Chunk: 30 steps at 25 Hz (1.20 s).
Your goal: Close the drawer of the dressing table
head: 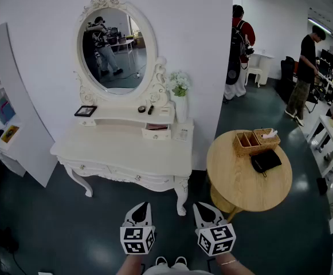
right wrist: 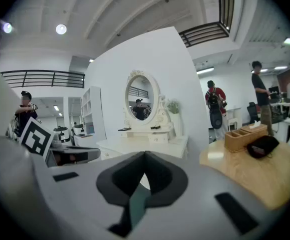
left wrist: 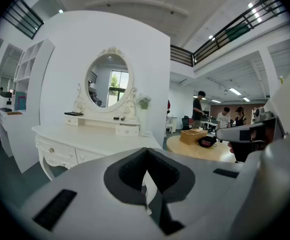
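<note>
The white dressing table (head: 120, 153) stands against the wall under an oval mirror (head: 114, 50). On its raised shelf, a small drawer (head: 156, 132) is pulled out a little, with something reddish inside. The wide front drawers (head: 106, 172) look flush. Both grippers hover low in the head view, well short of the table and pointing at it. My left gripper (head: 143, 206) is shut with nothing in it, and so is my right gripper (head: 204, 207). In the left gripper view the small drawer (left wrist: 128, 130) lies far beyond the left gripper (left wrist: 145, 151). The right gripper view shows the right gripper (right wrist: 145, 156) closed and the table (right wrist: 149, 145) ahead.
A round wooden table (head: 235, 182) stands right of the dressing table, carrying a wicker basket (head: 256, 141) and a black pouch (head: 265, 160). White shelving (head: 11, 125) is at the left. A flower vase (head: 180, 99) and a picture frame (head: 85, 111) sit on the dresser. People stand at the back right.
</note>
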Available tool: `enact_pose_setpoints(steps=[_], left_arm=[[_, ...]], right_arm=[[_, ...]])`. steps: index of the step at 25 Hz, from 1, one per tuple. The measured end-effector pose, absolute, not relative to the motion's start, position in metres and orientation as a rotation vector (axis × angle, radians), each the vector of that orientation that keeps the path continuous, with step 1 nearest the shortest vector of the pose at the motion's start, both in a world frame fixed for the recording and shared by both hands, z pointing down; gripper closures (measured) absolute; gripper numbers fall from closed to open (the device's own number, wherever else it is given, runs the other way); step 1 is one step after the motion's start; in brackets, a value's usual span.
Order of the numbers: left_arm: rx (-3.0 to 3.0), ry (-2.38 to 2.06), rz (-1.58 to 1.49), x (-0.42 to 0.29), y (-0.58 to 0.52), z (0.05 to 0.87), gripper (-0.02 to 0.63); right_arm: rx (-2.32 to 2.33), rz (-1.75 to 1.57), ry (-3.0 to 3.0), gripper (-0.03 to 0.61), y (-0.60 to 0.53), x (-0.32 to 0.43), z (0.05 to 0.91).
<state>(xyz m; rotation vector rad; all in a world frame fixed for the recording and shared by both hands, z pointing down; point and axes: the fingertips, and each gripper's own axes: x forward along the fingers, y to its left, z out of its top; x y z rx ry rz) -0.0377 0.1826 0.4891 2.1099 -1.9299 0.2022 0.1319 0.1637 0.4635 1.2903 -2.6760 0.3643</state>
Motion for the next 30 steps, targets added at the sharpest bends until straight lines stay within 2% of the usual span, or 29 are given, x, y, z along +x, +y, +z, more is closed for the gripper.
enact_pose_setpoints(steps=[14, 22, 30], left_arm=[[2.117, -1.959, 0.187, -0.024, 0.187, 0.483, 0.604], [2.115, -1.926, 0.149, -0.024, 0.178, 0.488, 0.377], [2.111, -1.918, 0.143, -0.043, 0.142, 0.495, 0.272]], right_arm=[[1.288, 0.390, -2.732, 0.577, 0.169, 0.145, 0.462], [1.286, 0.423, -2.717, 0.577, 0.161, 0.146, 0.469], [1.309, 0.441, -2.703, 0.577, 0.131, 0.137, 0.474]])
